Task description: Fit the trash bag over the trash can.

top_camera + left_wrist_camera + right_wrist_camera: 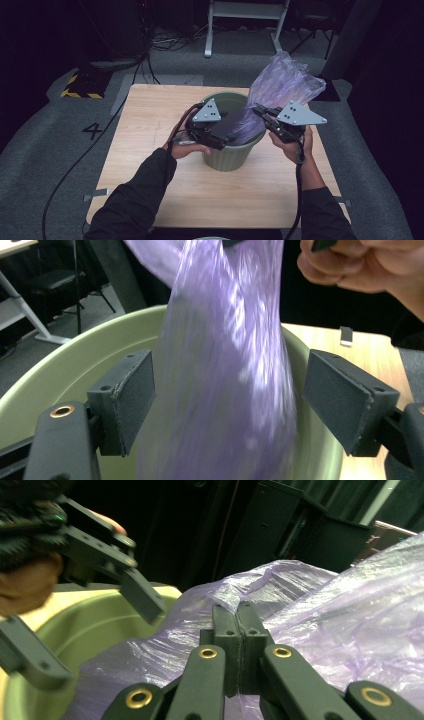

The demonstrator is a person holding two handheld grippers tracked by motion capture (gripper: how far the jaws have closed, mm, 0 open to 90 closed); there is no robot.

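A pale green ribbed bin (227,157) stands in the middle of the wooden table (150,125). A purple plastic bag (282,82) rises out of it and leans up to the right. My right gripper (257,110) is at the bin's right rim. In the right gripper view, the right gripper (239,615) is shut on a fold of the bag (350,620). My left gripper (231,131) reaches over the bin's near left side. In the left gripper view, the left gripper (232,400) is open. The bag (225,365) hangs between its pads (125,400) without touching them, and the bin's wall (65,375) curves behind.
The table's edges lie close on all sides, with grey floor around. A yellow-and-black striped block (80,87) and cables sit on the floor at back left. White frame legs (245,15) stand behind the table. A small white tab (345,336) lies on the tabletop past the bin.
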